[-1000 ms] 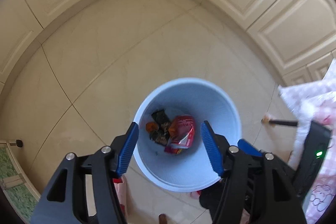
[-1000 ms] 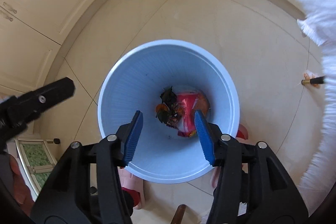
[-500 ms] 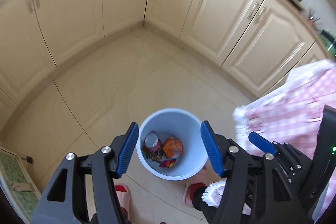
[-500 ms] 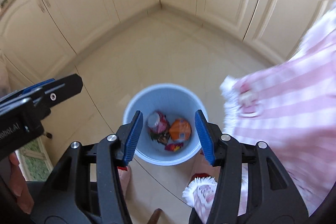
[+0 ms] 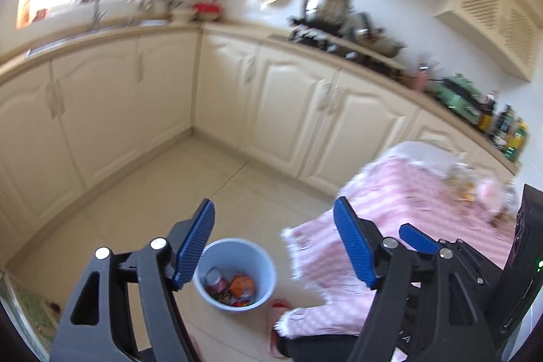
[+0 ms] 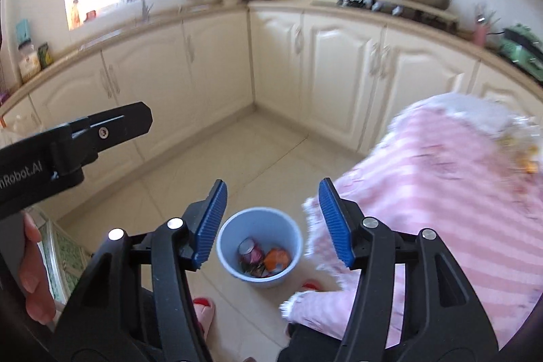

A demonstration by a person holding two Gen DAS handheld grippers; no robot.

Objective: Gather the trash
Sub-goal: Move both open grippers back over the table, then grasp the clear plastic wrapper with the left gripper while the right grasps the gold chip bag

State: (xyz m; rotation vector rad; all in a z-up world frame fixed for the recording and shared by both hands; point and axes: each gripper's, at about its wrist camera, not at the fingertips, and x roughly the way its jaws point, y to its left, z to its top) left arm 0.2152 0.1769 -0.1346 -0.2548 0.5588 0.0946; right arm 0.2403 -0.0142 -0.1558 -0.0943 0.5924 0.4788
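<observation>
Both grippers are up high and empty! The left gripper (image 5: 273, 240) has its jaws opening, nothing between the blue pads but the view down to the floor. Same story for the right gripper (image 6: 271, 223): jaws opening, nothing gripped.

Down below, framed between each pair of jaws and well beneath them, sits the pale blue bin (image 5: 234, 273) on the tiled floor. Inside it lies the collected trash: a reddish can (image 6: 250, 251) and an orange wrapper (image 6: 276, 259), with darker scraps I can't make out. To the right of the jaws in both views spreads the pink checked tablecloth (image 6: 441, 185), and at its far end there's a blurry clutter of something pale and orange (image 5: 465, 184); more trash, perhaps, though I can't tell for certain.

My read: the drop into the bin is done, and this is the swing back toward the table for the next piece. That calls for turning right over the cloth, picking out one item, and coming down on it with the jaws spread wide enough.

Compared with a second ago, what a change! Then both grippers hung right over the bin's mouth, which filled the view; now the bin is small and far below, the counters and window have come into sight, and both pairs of jaws stand wider.
</observation>
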